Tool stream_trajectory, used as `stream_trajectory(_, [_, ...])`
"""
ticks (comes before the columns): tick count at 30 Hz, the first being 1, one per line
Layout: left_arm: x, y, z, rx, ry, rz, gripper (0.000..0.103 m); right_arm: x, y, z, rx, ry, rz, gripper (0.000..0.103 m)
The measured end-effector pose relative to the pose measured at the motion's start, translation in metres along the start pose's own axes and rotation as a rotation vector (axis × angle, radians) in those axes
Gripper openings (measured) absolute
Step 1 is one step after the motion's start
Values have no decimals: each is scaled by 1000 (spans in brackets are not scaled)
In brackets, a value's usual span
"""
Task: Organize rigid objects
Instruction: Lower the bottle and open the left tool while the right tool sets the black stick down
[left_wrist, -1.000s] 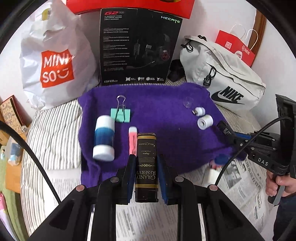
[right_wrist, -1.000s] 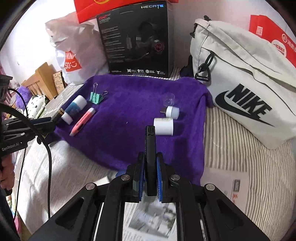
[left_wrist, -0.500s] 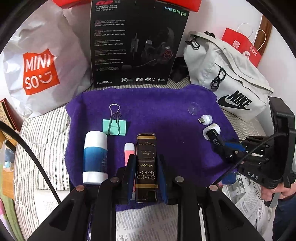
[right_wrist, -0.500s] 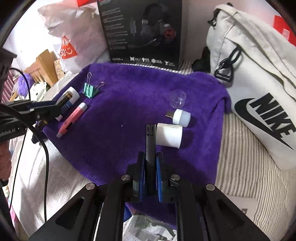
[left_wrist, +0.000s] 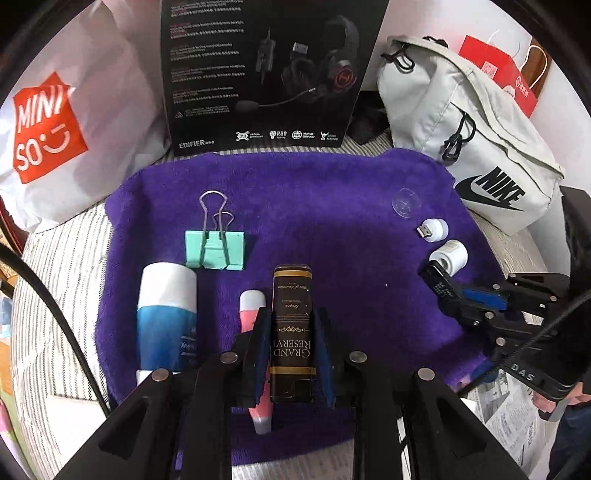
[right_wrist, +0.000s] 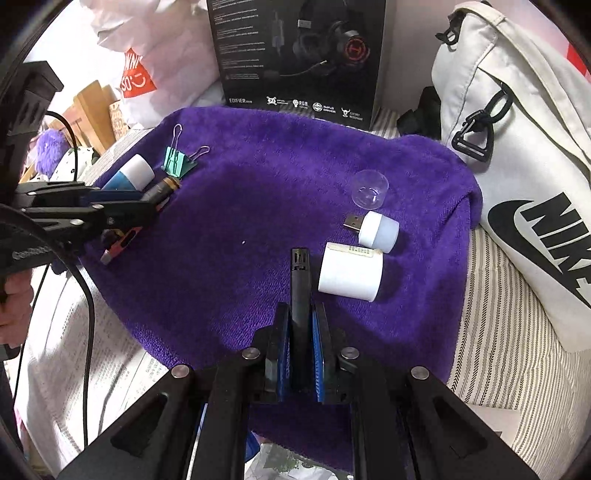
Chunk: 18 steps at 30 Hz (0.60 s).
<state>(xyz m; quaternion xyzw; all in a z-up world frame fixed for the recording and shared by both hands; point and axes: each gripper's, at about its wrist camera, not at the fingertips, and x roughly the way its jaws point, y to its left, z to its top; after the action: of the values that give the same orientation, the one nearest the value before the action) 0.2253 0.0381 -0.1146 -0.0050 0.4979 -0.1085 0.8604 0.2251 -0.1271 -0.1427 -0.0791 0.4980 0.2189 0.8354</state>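
Our left tongs (left_wrist: 292, 347) are clamped on a dark box (left_wrist: 291, 325) whose label reads "GRAND RESERVE", and over the last second we have carried it forward: the towel (left_wrist: 314, 206), which lay well ahead of the tongs, now fills the ground under and in front of them. The pink tube (left_wrist: 253, 314) now lies tight against the left finger and partly under it, the blue-and-white bottle (left_wrist: 166, 317) just beyond that on the left, the green clip (left_wrist: 215, 249) ahead and to the left. We judge the box is about to be set down beside that row.

Our right tongs (right_wrist: 300, 343) are closed on a thin black stick (right_wrist: 300, 280), and they too have come in over the towel. The white roll (right_wrist: 350, 275), which sat ahead of the tip, now lies just to the right of it, nearly touching; the USB lamp (right_wrist: 376, 232) and a clear cap (right_wrist: 370, 187) sit further ahead and to the right. The stick looks bound for that group.

So each hand seems to be adding to its own cluster, left and right of a bare middle strip.

Further out, all of this rests on a striped bed (right_wrist: 509, 332). Behind the towel stands a black headset box (left_wrist: 266, 74) marked "EDIFIER" and "RGB"; its smaller text is too fine for us to read. To its left is a white "MINISO" bag (left_wrist: 55, 129), to its right a pale "NIKE" bag (left_wrist: 480, 155), and one handle of our rig shows "DAS"
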Motion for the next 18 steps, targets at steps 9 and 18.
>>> stream_trajectory(9, [18, -9, 1, 39, 20, 35, 22, -2, -3, -2, 32, -7, -2, 12])
stream_trajectory(18, [15, -13, -5, 79, 10, 52, 23, -2, -3, -3, 30, -21, -4, 12])
